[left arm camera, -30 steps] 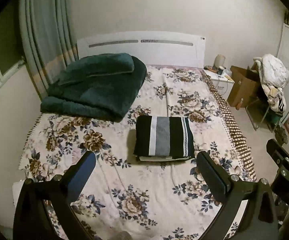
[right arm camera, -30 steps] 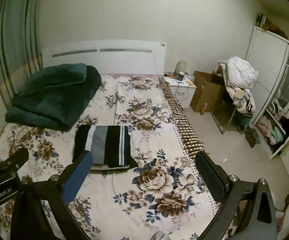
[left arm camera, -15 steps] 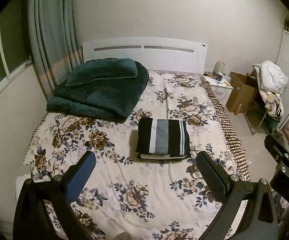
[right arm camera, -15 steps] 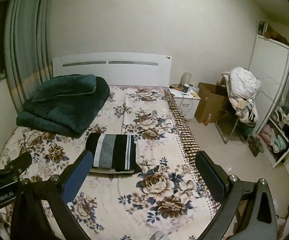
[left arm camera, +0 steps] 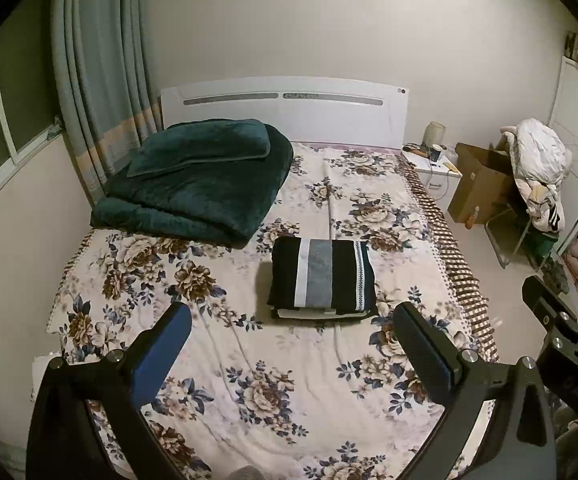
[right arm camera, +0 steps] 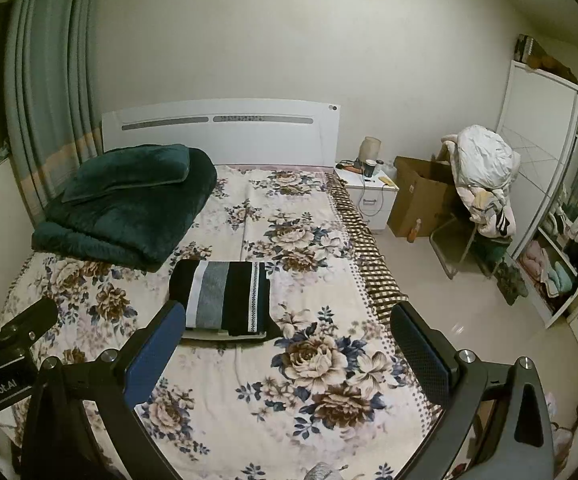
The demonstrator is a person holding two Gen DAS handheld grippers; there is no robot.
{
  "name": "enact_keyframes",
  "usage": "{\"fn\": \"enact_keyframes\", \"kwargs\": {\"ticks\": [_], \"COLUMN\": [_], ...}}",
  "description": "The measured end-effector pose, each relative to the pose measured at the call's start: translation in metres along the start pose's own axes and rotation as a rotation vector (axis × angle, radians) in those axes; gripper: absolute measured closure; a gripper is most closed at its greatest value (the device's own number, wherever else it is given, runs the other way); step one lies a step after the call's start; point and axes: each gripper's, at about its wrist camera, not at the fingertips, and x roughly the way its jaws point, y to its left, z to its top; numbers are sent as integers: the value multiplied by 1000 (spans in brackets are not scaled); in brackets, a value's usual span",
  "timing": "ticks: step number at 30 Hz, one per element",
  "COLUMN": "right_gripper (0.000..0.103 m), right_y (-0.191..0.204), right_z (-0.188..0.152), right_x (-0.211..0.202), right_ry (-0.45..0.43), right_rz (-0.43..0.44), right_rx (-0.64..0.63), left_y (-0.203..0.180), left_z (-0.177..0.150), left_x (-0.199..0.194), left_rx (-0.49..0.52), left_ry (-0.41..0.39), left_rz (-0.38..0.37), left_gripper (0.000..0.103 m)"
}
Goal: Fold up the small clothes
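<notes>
While the left gripper (left arm camera: 291,326) hangs above the foot of the bed (left arm camera: 249,360), its 2 fingers (left arm camera: 161,354) are spread wide and hold nothing. Seen from the left wrist, the folded striped garment (left arm camera: 321,278) lies flat near the middle of the floral bedspread, well ahead of the fingertips and apart from them. A folded dark green blanket (left arm camera: 197,184) sits by the headboard (left arm camera: 285,108), and the right gripper's body shows at the right edge.

From the right wrist, the right gripper (right arm camera: 289,330) is likewise spread and empty. The striped garment (right arm camera: 225,300) lies just beyond its left finger (right arm camera: 155,356), partly hidden by it. A nightstand (right arm camera: 371,196) stands beside the bed.
</notes>
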Motion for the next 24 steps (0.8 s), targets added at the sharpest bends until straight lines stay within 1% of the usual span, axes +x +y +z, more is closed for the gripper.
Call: {"fn": "enact_keyframes", "kwargs": {"ticks": [12, 24], "right_gripper": [0, 0], "right_y": [-4, -2], "right_z": [-1, -5], "right_x": [2, -10], "right_ry": [4, 9], "right_rz": [6, 17], "right_rx": [8, 19], "left_y": [-1, -3], "left_z": [1, 3], "left_x": [0, -3], "left_rx": [7, 13], "left_ry": [-3, -5], "left_rz": [2, 6], "left_gripper": [0, 0]}}
